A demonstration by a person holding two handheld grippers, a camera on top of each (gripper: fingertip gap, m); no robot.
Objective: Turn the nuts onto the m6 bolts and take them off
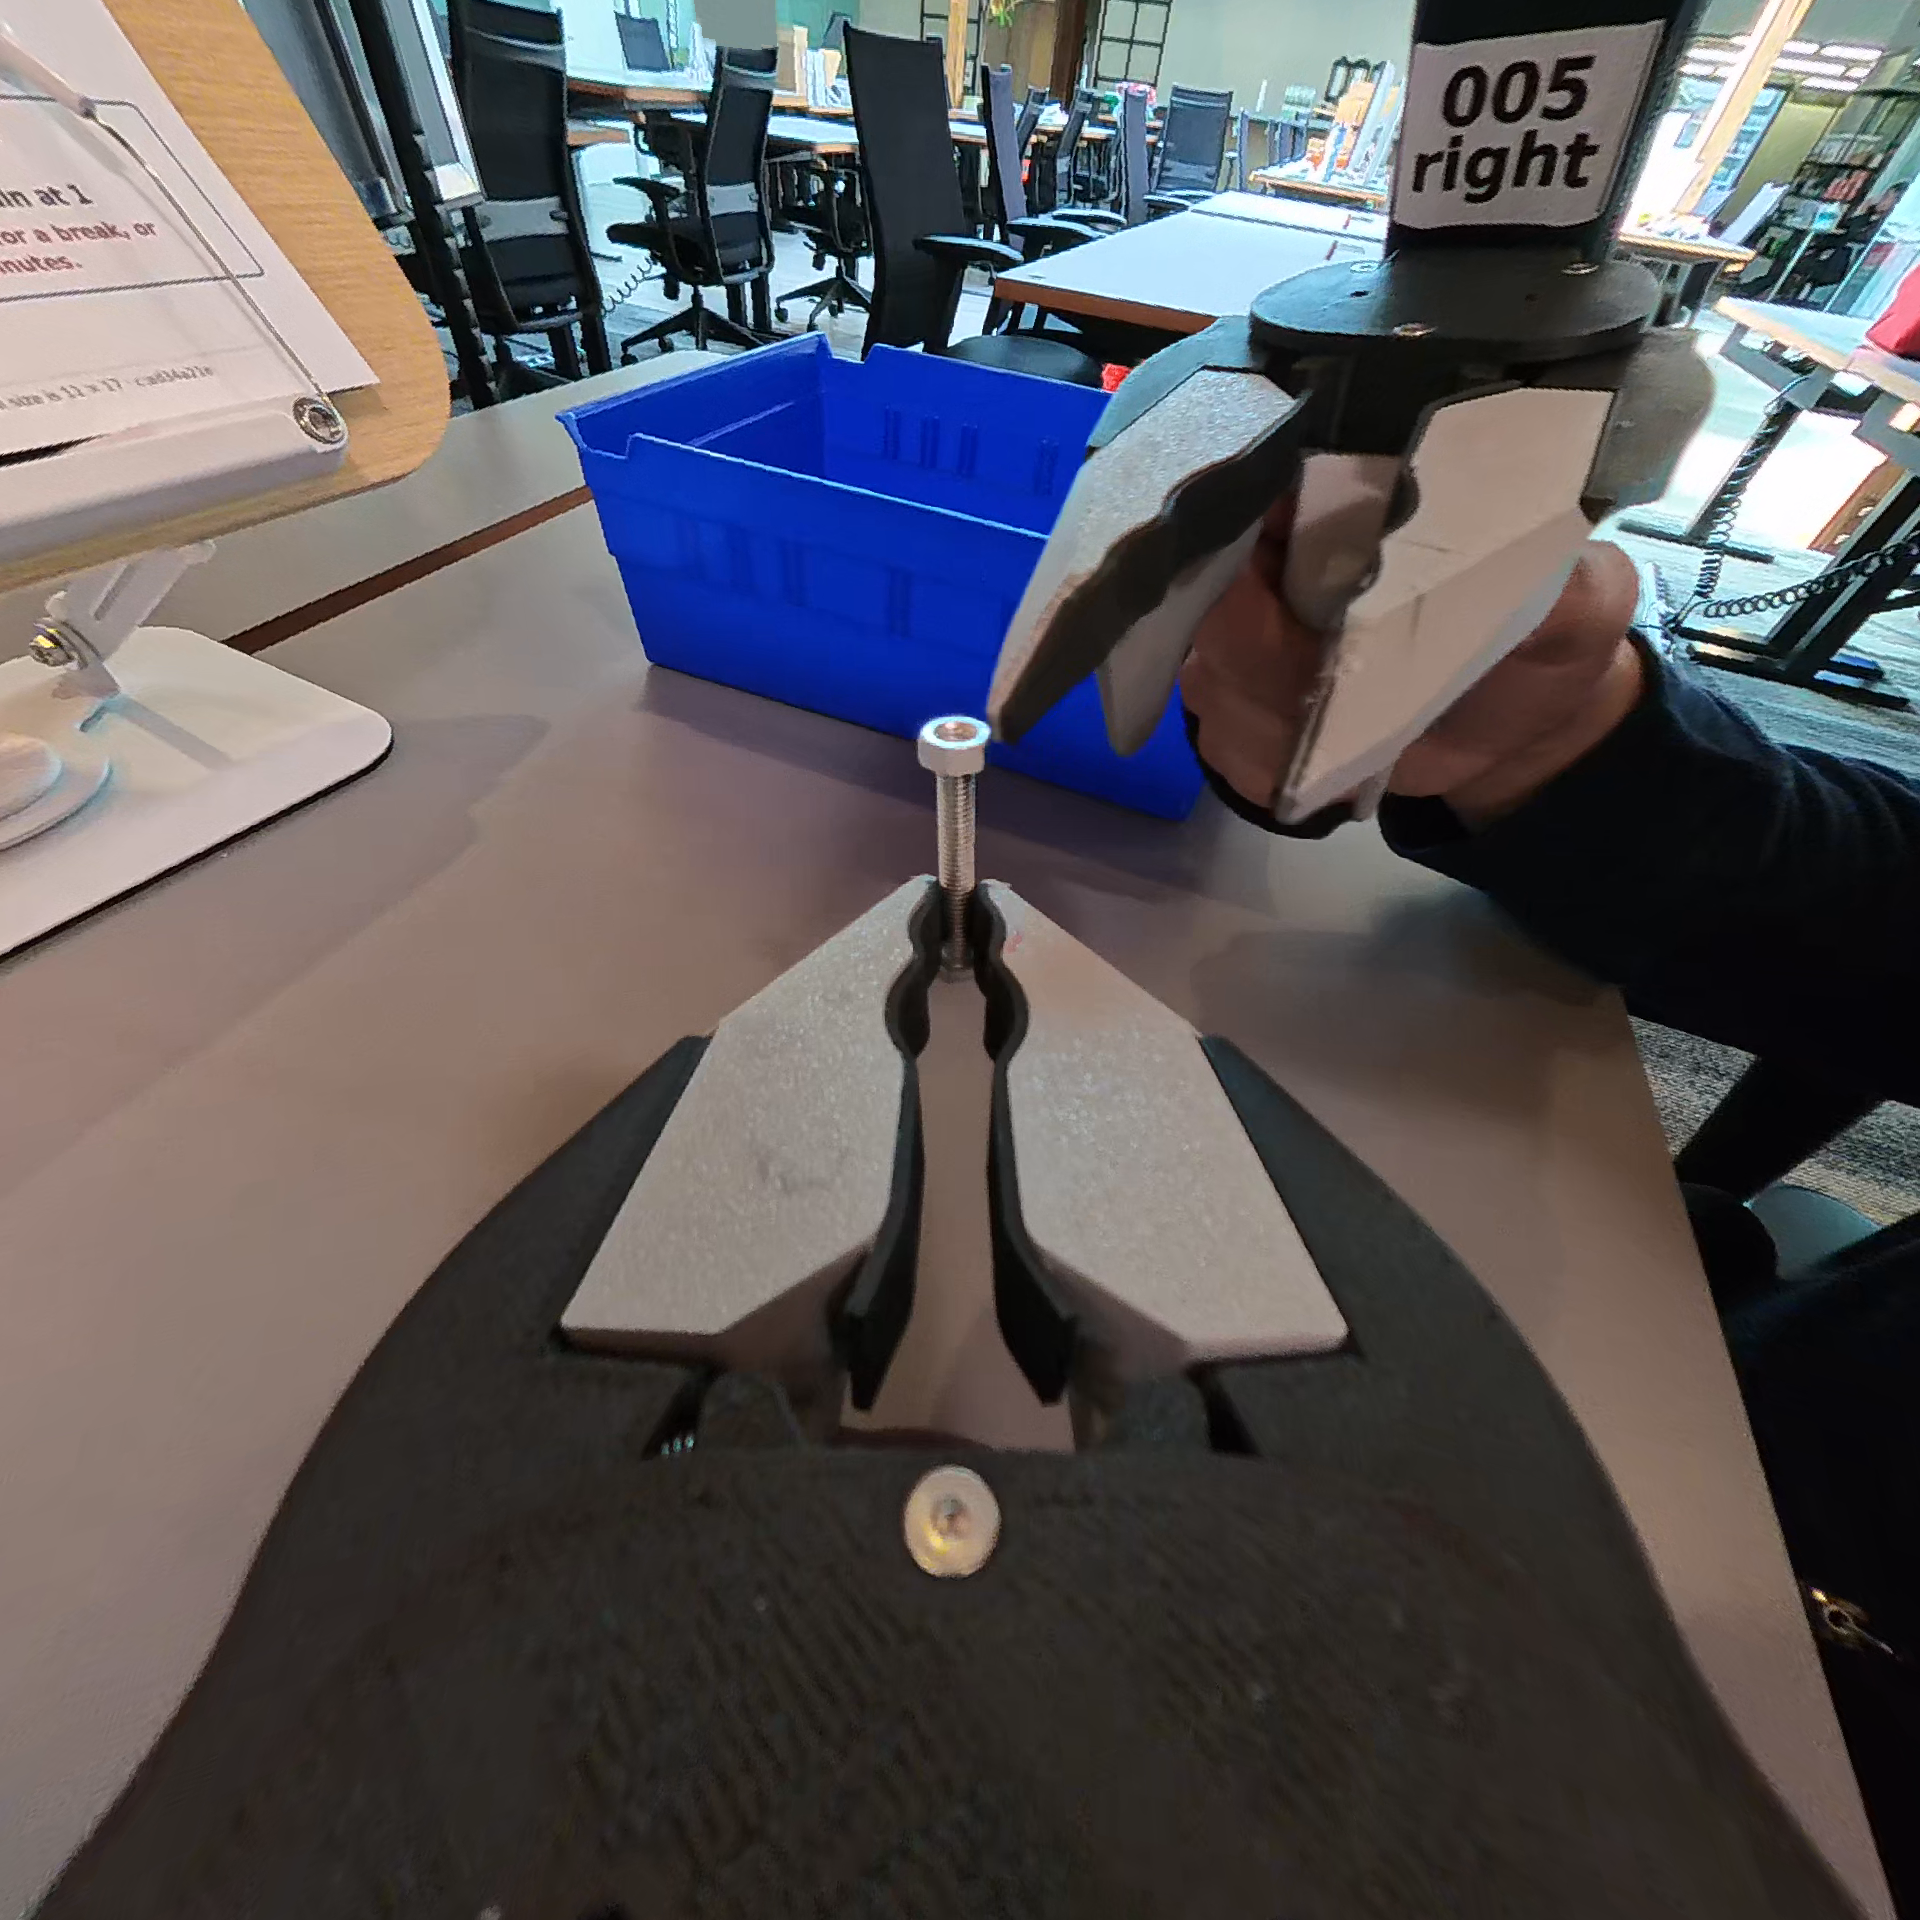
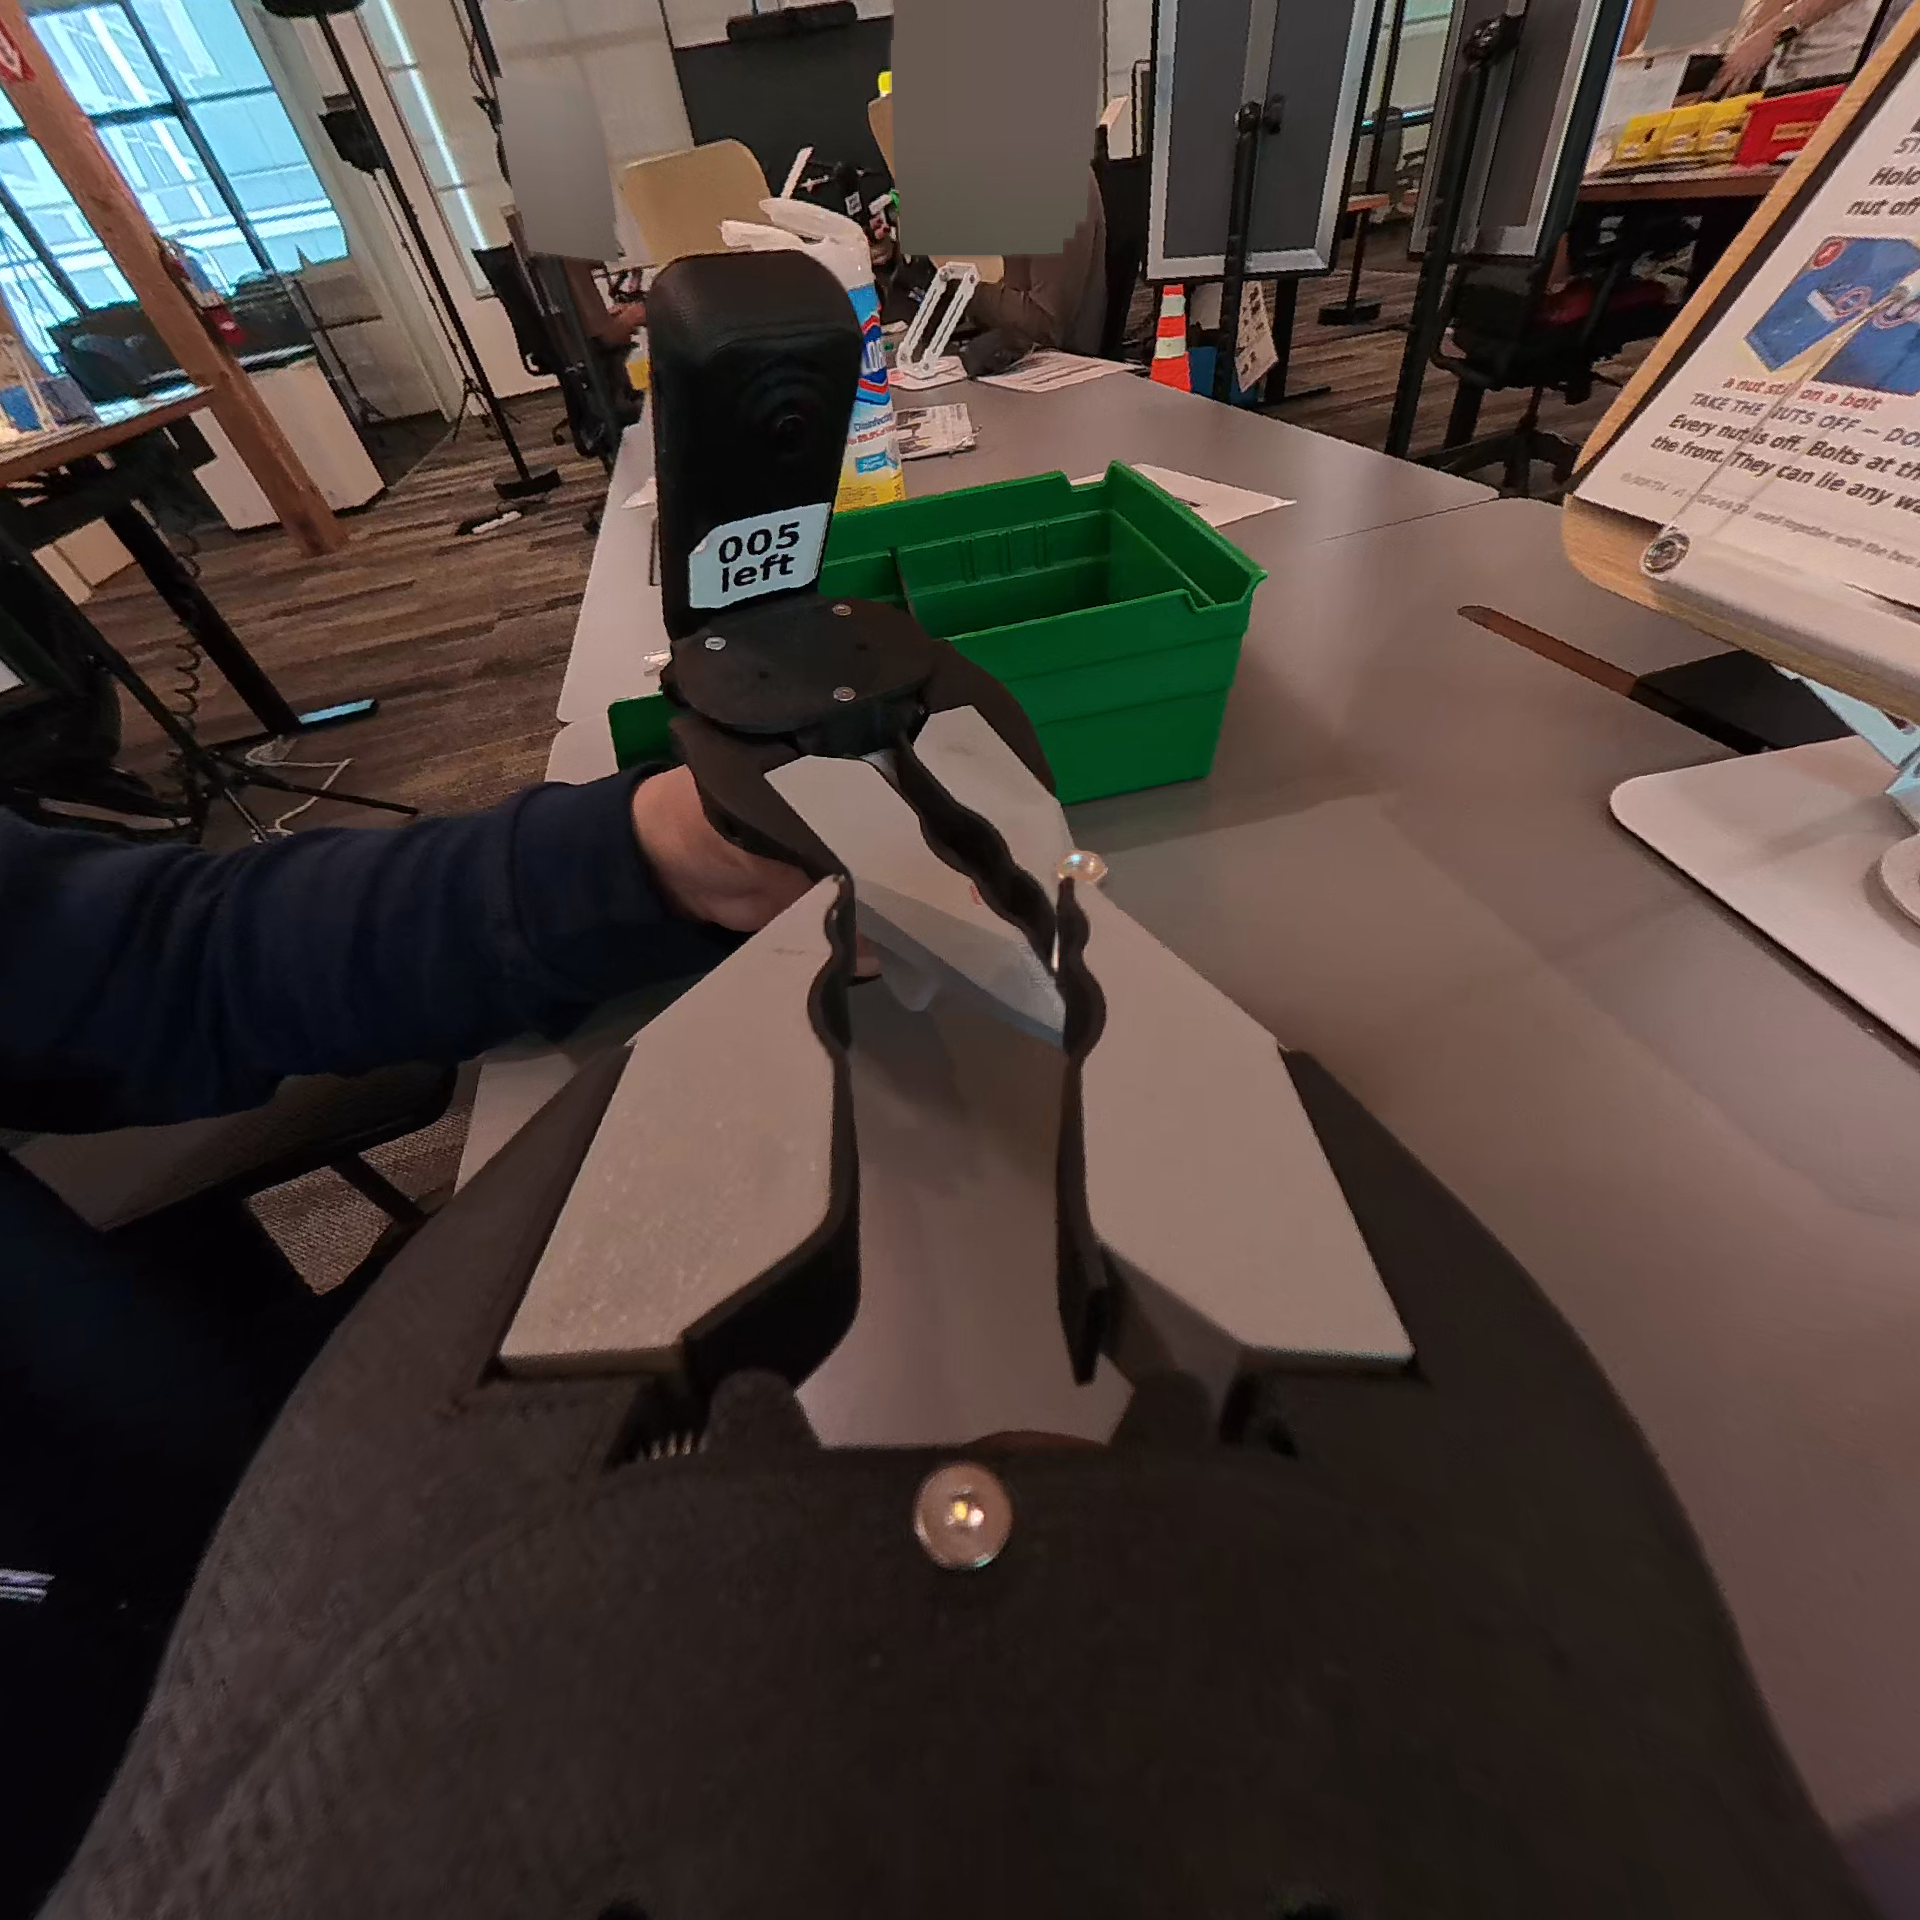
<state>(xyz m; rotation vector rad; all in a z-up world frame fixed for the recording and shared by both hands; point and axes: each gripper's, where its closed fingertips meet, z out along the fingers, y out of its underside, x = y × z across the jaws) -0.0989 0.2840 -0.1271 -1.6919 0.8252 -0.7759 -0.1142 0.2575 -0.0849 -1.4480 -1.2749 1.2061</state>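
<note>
Left gripper jaws clamped on bolt shank, axis upright, head up, above counter. Right gripper jaws parted, empty, just beside bolt head. No nut visible.

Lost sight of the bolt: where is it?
Left wrist view, centre: the bolt stands upright, pinched at its lower end by the left tool, before the blue bin.
</note>
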